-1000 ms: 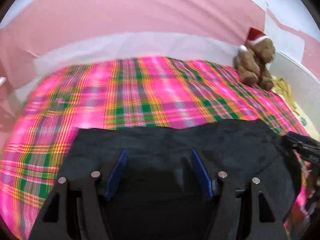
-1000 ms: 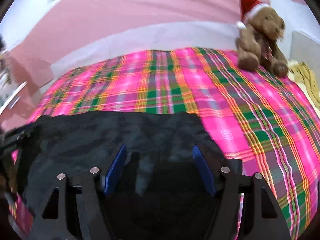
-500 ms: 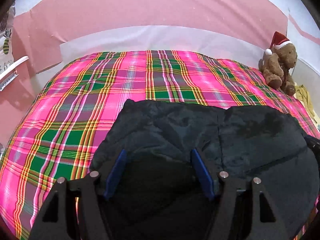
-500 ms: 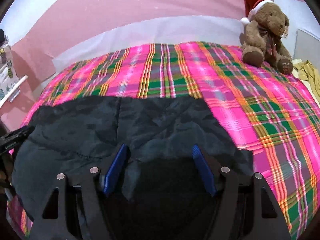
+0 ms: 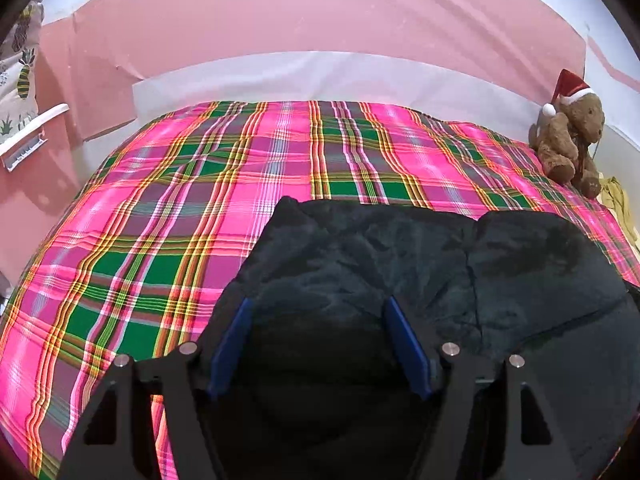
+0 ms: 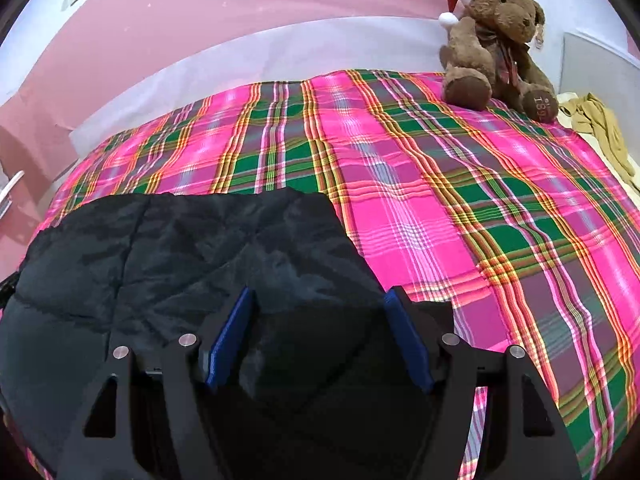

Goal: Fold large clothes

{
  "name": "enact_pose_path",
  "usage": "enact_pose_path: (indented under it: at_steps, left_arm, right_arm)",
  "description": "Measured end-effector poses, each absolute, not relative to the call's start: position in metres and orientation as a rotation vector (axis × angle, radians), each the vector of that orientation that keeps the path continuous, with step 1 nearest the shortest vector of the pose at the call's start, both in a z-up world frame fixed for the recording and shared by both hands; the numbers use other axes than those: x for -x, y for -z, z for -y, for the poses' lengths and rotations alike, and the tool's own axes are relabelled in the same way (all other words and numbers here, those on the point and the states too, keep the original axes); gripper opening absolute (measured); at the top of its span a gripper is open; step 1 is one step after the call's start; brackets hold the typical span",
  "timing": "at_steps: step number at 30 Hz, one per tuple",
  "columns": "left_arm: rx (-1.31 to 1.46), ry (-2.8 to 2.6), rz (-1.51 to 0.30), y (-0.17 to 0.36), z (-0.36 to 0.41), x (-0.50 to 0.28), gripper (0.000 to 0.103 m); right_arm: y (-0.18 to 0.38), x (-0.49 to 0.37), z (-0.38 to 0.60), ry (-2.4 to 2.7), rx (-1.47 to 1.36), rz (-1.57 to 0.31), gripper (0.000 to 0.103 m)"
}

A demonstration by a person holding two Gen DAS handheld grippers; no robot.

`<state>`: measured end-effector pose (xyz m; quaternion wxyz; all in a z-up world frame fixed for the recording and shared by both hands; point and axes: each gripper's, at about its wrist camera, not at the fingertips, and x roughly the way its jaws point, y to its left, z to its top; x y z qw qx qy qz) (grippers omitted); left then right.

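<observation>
1. Now lying spread across the near part of the bed [image 5: 168, 216]: a dark, near-black garment [image 5: 400, 264], resting on the pink, green and yellow plaid cover.
2. Showing a seam running down its middle and a slightly rumpled surface, with its far edge lying roughly straight across the plaid.
3. Hovering low over the garment's left portion: the left gripper [image 5: 318, 340], pointing downward, blue pads [image 5: 230, 344] standing wide apart.
4. Opening at this moment, those left jaws, with dark cloth lying between and under them; not visibly pressing on it.
5. Hanging over the garment's right portion near its right edge: the right gripper [image 6: 318, 336], also tilted downward.
6. Standing wide apart as well, the right jaws, with dark fabric bunched between the blue pads [image 6: 232, 336]; impossible to tell for certain whether pinching or merely straddling it, though no squeeze showing.
7. Sitting upright at the far right corner of the bed: a brown teddy bear [image 6: 496, 36] wearing a red and white Santa hat, well apart from the garment.
8. Lying just beyond the bear, off the plaid: a crumpled yellowish cloth [image 6: 600, 128].
9. Standing behind the bed: a pink wall [image 5: 320, 12] above a white band.
</observation>
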<state>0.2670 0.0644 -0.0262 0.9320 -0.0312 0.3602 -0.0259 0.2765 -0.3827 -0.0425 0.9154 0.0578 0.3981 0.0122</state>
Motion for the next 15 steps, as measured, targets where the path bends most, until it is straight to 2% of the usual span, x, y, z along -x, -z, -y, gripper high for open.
enact_pose_path:
  at_steps: [8, 15]
  left_arm:
    - [0.059, 0.046, -0.738, 0.026, -0.064, -0.266, 0.073]
    - [0.074, 0.052, -0.749, 0.014, -0.068, -0.261, 0.072]
  right_arm:
    - [0.039, -0.273, 0.382, -0.011, -0.107, -0.825, 0.068]
    - [0.011, -0.251, 0.381, -0.010, -0.098, -0.797, 0.068]
